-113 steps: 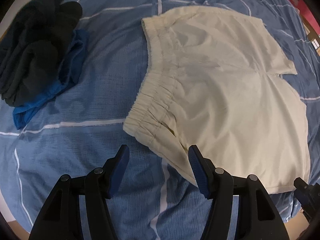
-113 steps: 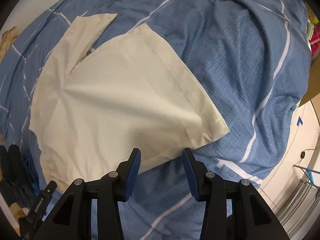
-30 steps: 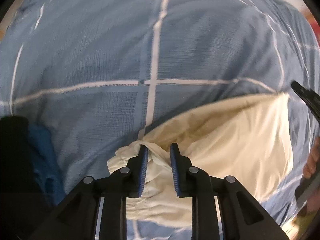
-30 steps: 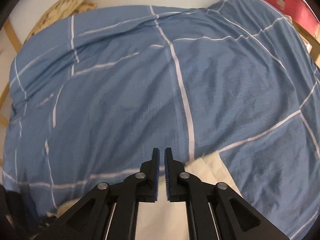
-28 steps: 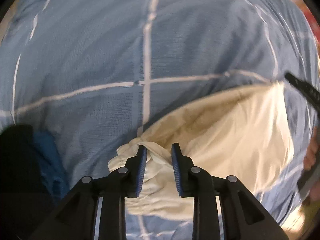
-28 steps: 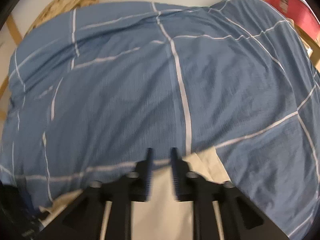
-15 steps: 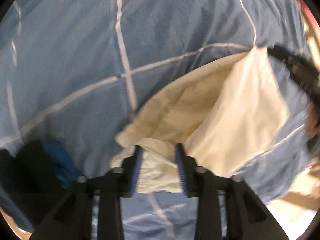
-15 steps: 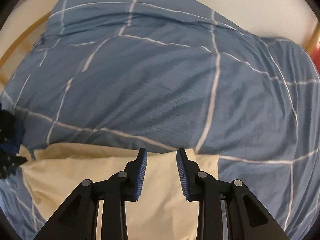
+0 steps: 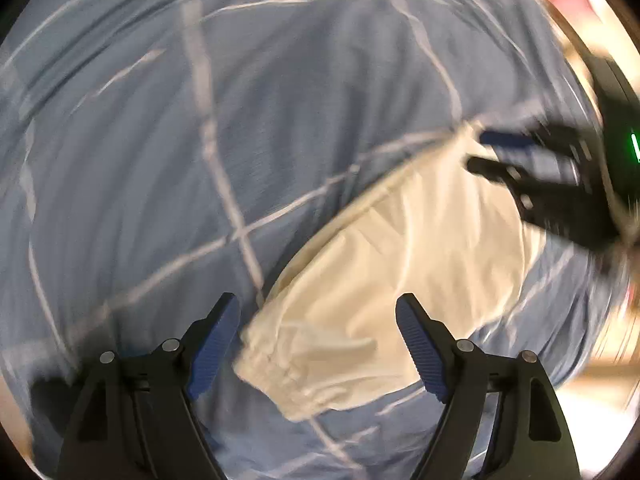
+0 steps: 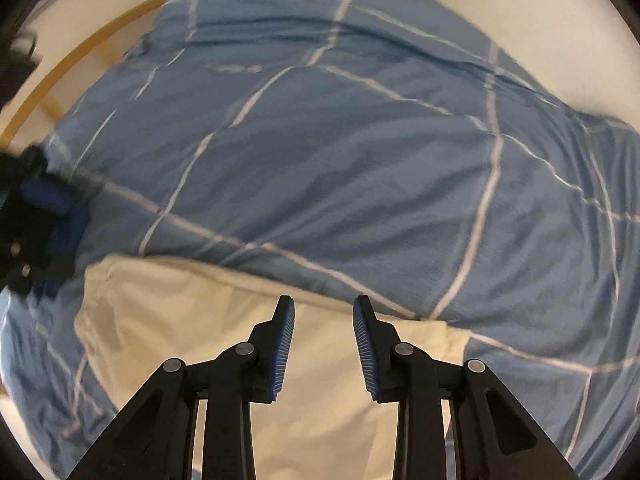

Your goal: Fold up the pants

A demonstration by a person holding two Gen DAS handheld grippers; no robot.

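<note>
Pants [image 9: 384, 304], cream and folded, lie on the blue checked bed [image 9: 200, 128], lower centre of both views. Left gripper [image 9: 318, 344] is opening, released above them; right gripper [image 10: 324, 344] hangs unclenched, gripping nothing. No writing is legible.

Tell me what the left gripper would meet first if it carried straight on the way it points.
Most likely the cream shorts on the blue duvet; the opening left gripper has nothing between its pads. Blur leaves depth unclear.
</note>
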